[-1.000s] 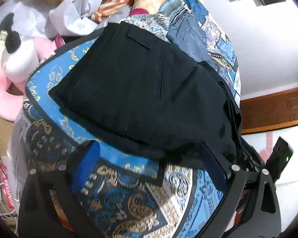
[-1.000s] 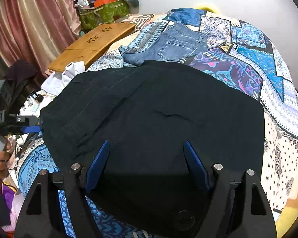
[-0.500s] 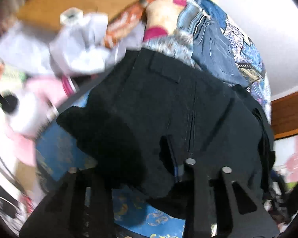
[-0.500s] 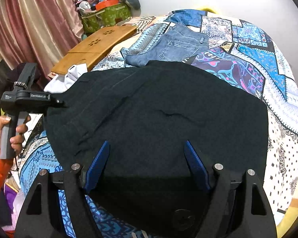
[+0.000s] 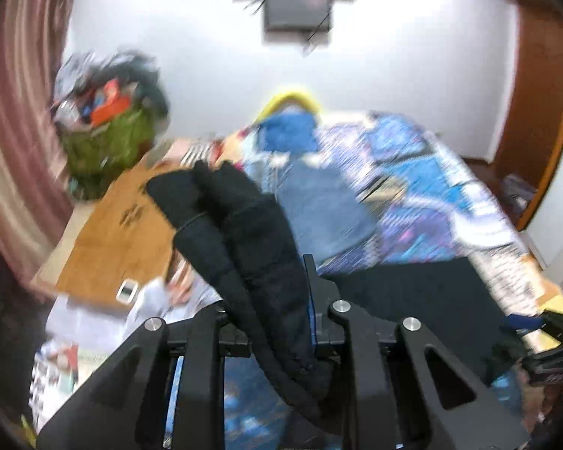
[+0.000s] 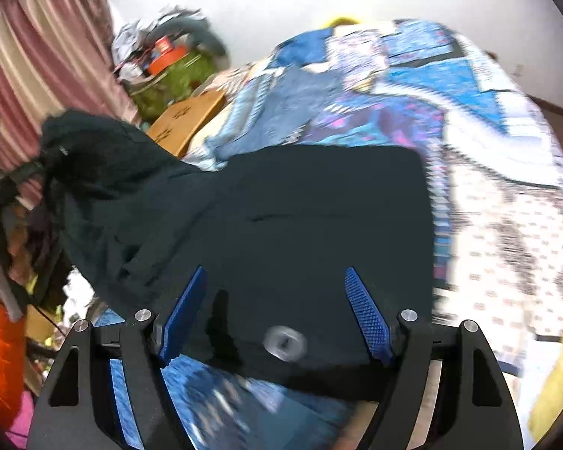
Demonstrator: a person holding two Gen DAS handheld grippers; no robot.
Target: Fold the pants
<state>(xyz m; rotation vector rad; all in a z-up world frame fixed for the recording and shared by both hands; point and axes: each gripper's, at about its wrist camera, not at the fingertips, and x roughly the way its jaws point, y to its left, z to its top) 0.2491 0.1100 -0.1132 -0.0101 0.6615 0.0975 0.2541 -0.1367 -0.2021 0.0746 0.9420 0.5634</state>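
The black pants (image 6: 300, 225) lie on the patterned blue bedspread (image 6: 488, 120). My left gripper (image 5: 270, 311) is shut on the pants' left end (image 5: 244, 232) and holds it lifted; the bunched black cloth stands up between the fingers. In the right wrist view that raised end (image 6: 90, 157) hangs at the far left. My right gripper (image 6: 276, 318) is open, its blue pads (image 6: 368, 318) spread just above the near edge of the pants, holding nothing. Both views are motion-blurred.
Blue jeans (image 5: 319, 206) lie further up the bed. A wooden lap tray (image 5: 124, 221) sits at the bed's left edge, a green bag (image 5: 109, 142) of clutter behind it, curtains (image 6: 37, 60) on the left. White papers and a small device (image 5: 125, 290) lie below the tray.
My left gripper closed on the pants' left end and lifted it up and inward, swinging its view toward the wall. My right gripper stayed open over the near edge.
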